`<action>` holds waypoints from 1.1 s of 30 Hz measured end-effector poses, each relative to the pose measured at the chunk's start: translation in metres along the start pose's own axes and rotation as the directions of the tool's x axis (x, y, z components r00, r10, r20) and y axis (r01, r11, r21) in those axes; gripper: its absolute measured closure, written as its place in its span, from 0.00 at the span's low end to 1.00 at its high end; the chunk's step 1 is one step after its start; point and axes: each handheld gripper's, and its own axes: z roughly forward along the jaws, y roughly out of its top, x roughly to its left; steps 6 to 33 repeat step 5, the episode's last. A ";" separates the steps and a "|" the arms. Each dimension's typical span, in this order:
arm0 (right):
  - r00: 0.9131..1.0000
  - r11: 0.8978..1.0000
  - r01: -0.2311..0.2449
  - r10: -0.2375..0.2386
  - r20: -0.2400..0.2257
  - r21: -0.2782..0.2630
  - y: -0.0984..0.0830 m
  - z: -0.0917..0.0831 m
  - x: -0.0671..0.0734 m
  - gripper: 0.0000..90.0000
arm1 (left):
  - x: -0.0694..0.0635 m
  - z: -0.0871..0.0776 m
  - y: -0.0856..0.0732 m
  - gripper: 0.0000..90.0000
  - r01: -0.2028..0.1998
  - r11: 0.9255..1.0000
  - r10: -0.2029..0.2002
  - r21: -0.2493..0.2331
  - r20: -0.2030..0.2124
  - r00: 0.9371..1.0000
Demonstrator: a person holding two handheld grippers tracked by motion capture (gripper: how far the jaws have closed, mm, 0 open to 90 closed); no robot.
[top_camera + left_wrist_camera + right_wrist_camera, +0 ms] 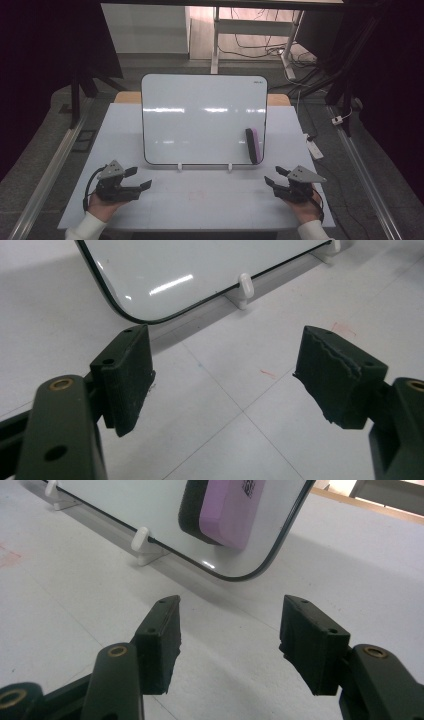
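Nothing is started yet, I judge: my left hand-held gripper (142,179) and right hand-held gripper (273,176) are both released and empty (eraser (253,145) untouched on the whiteboard (200,117)), near the desk's (200,200) front edge.

- whiteboard (200,117): white, glossy, thin dark rim, rounded corners, propped nearly upright on two small white clip feet (179,166) mid-table
- eraser (253,145): pink body, black felt, stuck upright on the board's lower right corner
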 end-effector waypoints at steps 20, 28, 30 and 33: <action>1.000 1.000 0.003 -0.003 0.002 -0.009 0.001 -0.001 0.000 0.46 | 0.000 0.000 0.000 0.27 0.002 1.000 -0.002 0.002 -0.001 1.000; 1.000 1.000 0.003 -0.003 0.002 -0.009 0.001 -0.001 0.000 0.46 | 0.000 0.000 0.000 0.27 0.002 1.000 -0.002 0.002 -0.001 1.000; 1.000 1.000 0.003 -0.003 0.002 -0.009 0.001 -0.001 0.000 0.46 | 0.000 0.000 0.000 0.27 0.002 1.000 -0.002 0.002 -0.001 1.000; 1.000 1.000 0.003 -0.003 0.002 -0.009 0.001 -0.001 0.000 0.46 | 0.000 0.000 0.000 0.27 0.002 1.000 -0.002 0.002 -0.001 1.000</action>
